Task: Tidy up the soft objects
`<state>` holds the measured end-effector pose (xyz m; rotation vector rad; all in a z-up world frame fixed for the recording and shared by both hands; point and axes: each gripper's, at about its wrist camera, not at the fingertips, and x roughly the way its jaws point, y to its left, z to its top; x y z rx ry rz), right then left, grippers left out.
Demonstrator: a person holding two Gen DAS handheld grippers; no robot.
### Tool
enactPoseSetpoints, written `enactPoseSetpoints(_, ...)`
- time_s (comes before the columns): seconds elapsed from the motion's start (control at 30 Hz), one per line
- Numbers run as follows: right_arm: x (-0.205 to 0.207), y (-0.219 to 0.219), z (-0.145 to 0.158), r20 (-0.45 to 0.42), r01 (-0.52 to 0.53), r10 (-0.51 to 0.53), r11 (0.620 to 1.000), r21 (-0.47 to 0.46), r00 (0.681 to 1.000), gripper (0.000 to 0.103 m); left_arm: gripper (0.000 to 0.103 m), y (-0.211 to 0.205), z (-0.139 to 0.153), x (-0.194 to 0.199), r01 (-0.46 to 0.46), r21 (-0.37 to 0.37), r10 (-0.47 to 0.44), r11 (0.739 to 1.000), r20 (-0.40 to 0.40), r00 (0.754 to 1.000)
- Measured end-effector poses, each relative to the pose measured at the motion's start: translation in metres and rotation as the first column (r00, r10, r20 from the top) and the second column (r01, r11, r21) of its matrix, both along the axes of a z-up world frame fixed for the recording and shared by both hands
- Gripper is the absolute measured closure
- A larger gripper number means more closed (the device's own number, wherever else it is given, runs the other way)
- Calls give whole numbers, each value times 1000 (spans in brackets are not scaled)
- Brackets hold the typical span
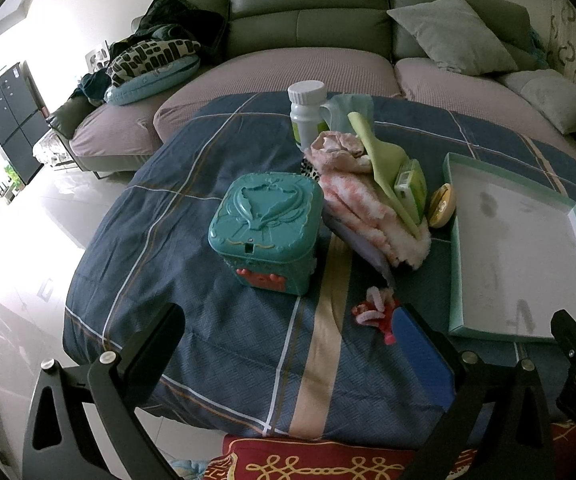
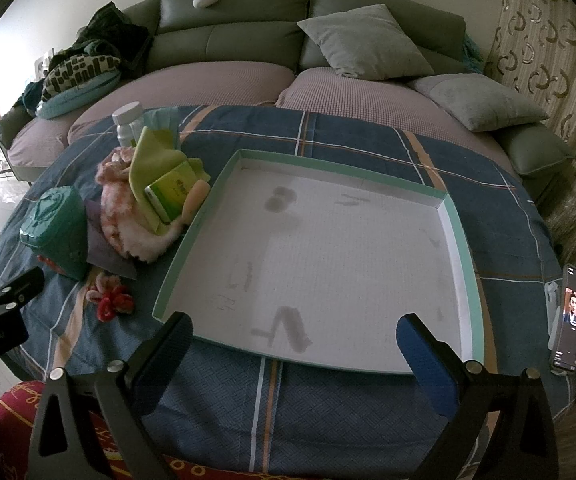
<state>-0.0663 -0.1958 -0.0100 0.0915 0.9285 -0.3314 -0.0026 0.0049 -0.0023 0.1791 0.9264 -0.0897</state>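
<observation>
**Both claws wide and empty above the plaid cloth**

The left gripper [image 1: 295,356] is held wide, nothing between its fingers; a pink-and-red scrunchie [image 1: 375,312] lies just at 1 o'clock of it, a teal box [image 1: 266,228] at 12. The right gripper [image 2: 295,364] is likewise spread wide and empty, over the near rim of the shallow tray [image 2: 461,264]. The soft pile [image 2: 136,208] is seen at 10 o'clock. Only the right view shows a phone [image 2: 571,320] at 3 o'clock.
</observation>
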Motion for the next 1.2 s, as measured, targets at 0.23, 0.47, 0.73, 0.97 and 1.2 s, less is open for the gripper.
enactPoseSetpoints(0.23, 0, 0, -2, -4, 1, -1, 1000, 0, 1000, 0, 0, 0, -2, -1, 0, 1, 0, 1000, 0, 1000)
enactPoseSetpoints(0.47, 0, 1, -3, -7, -2, 2, 1000, -2, 1000, 0, 0, 2, -5, -3, 1, 2, -1, 1000, 2, 1000)
enactPoseSetpoints(0.73, -1, 3, 1, 0, -10, 10, 1000, -13, 1000, 0, 0, 2, 3, 1, 14, -27, -14, 1000, 1, 1000)
enactPoseSetpoints(0.97, 8, -4, 37, 57, -33, 34, 999, -10, 998, 0, 0, -3, 40, 22, 78, -56, -79, 995, -12, 997)
enactPoseSetpoints(1.2, 48, -12, 57, 75, -63, 59, 997, 41, 995, 0, 0, -18, 53, 76, 53, -63, -61, 997, -136, 989)
